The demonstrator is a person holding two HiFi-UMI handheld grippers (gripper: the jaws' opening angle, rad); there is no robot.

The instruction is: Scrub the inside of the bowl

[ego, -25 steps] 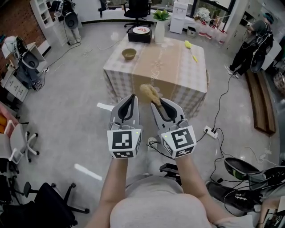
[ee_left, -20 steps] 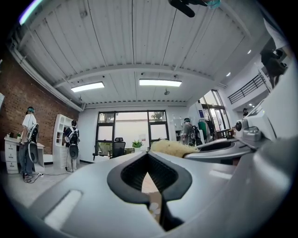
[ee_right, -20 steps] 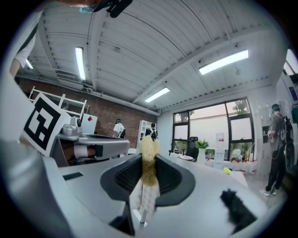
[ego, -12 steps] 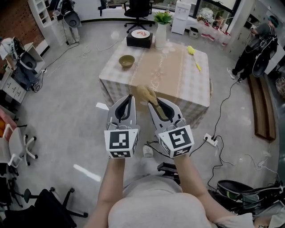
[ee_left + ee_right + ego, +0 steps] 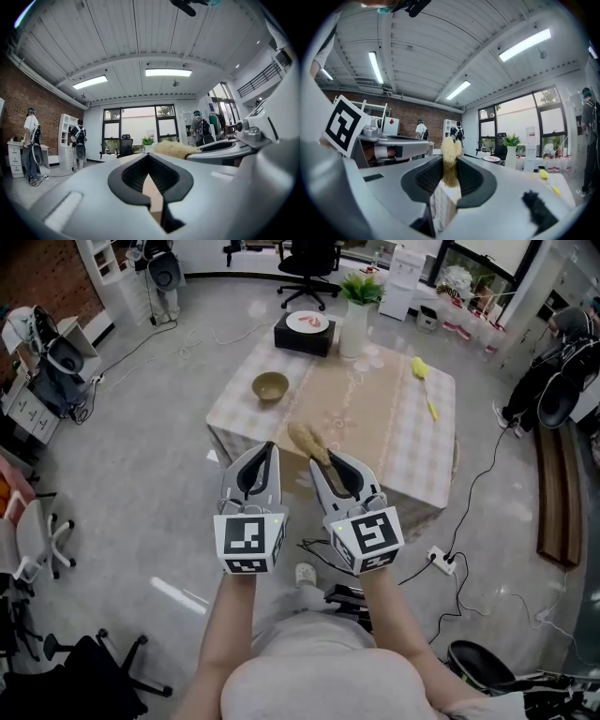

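Pinching a tan fibrous scrubber (image 5: 307, 440) by its lower end, the right gripper (image 5: 324, 461) was held level, apparently just short of the worktop's (image 5: 375, 418) near edge. The left gripper (image 5: 264, 450) was just beside it, jaws pressed together on nothing. The bowl (image 5: 270, 386) sat upright on the worktop, toward its left edge and well apart from both grippers. No scrubbing had begun; I judged the step in hand to be the approach to the worktop. The next move probably called for the left gripper to spread and steady the bowl's rim, while the right tipped the scrubber down into the bowl, against its inner wall.
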